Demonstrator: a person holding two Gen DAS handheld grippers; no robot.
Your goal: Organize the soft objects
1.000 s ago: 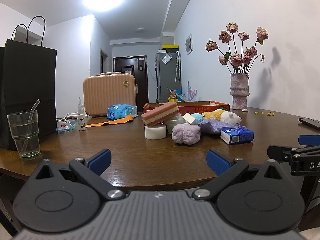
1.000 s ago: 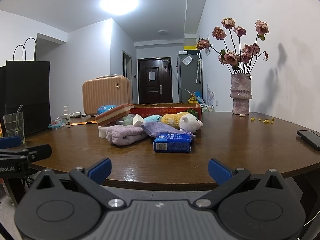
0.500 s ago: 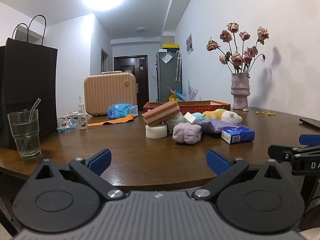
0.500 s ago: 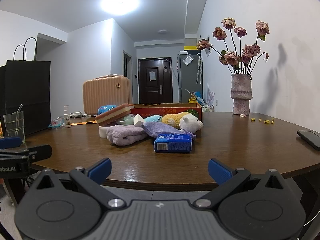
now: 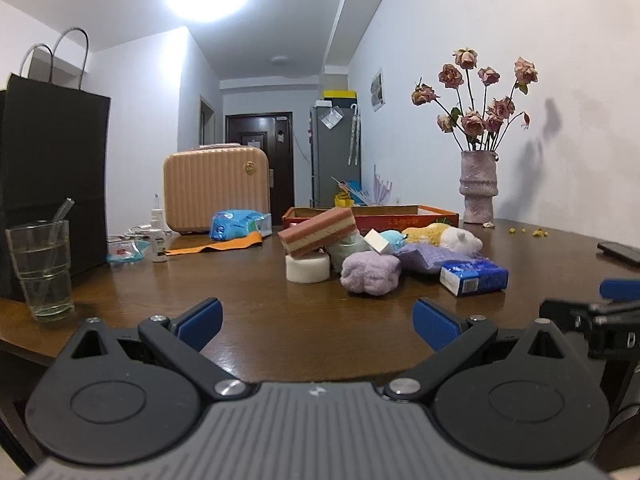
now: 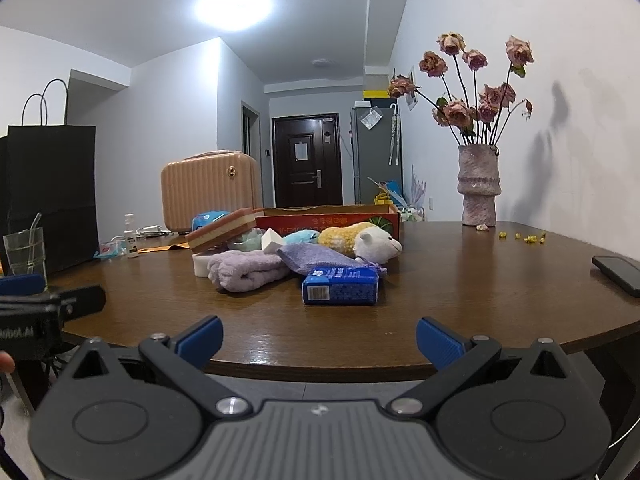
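Observation:
A pile of soft things lies mid-table: a pink-and-cream layered sponge (image 5: 319, 230) on a white round sponge (image 5: 307, 268), a rolled lilac towel (image 5: 371, 272), a purple pouch (image 6: 316, 257), a yellow-and-white plush (image 6: 362, 239) and a blue tissue pack (image 6: 340, 287). A red cardboard box (image 6: 328, 220) stands behind them. My left gripper (image 5: 318, 322) is open and empty at the near table edge. My right gripper (image 6: 318, 339) is open and empty, also short of the pile.
A glass with a straw (image 5: 40, 270) and a black paper bag (image 5: 52, 184) stand at the left. A tan suitcase (image 5: 216, 194), wipes pack (image 5: 238, 224) and spray bottle (image 5: 159, 240) sit behind. A vase of dried roses (image 6: 479, 186) and a phone (image 6: 618, 274) are at the right.
Both views have crept very slightly; the pile and both open grippers stay as they were.

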